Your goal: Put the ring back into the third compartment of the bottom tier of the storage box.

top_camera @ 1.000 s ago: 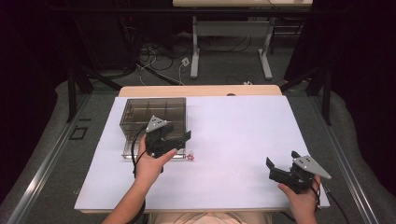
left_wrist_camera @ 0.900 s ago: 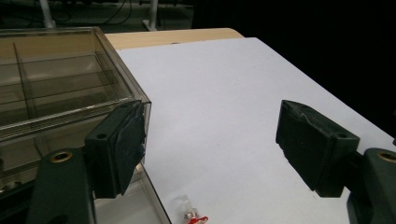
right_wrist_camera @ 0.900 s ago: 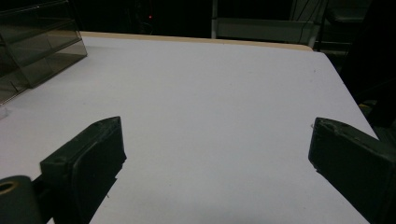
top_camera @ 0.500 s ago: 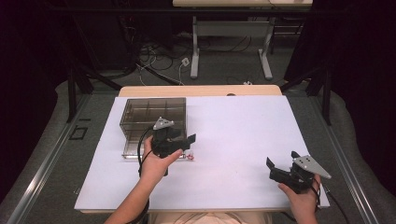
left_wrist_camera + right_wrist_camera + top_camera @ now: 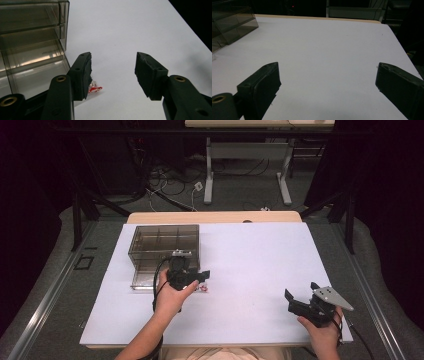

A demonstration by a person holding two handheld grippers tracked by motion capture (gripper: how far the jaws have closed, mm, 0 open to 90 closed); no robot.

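A small red and white item (image 5: 204, 290) (image 5: 95, 88) lies on the white table just in front of the clear smoky compartment box (image 5: 165, 242) (image 5: 30, 50). My left gripper (image 5: 204, 274) (image 5: 113, 57) hovers right above that item, open, with nothing between its jaws; its left jaw partly covers the item in the left gripper view. Far off at the table's front right, my right gripper (image 5: 301, 291) (image 5: 328, 66) is held wide open over bare tabletop, holding nothing.
The box (image 5: 229, 22) has several divided compartments and an open drawer or tray (image 5: 142, 279) at its front. The white table (image 5: 260, 260) ends close behind the right hand. Beyond the far edge are desk legs (image 5: 207, 175) and cables on the floor.
My left gripper has shifted right and toward the person, from over the box's front to just above the small red and white item. The right gripper has stayed put.
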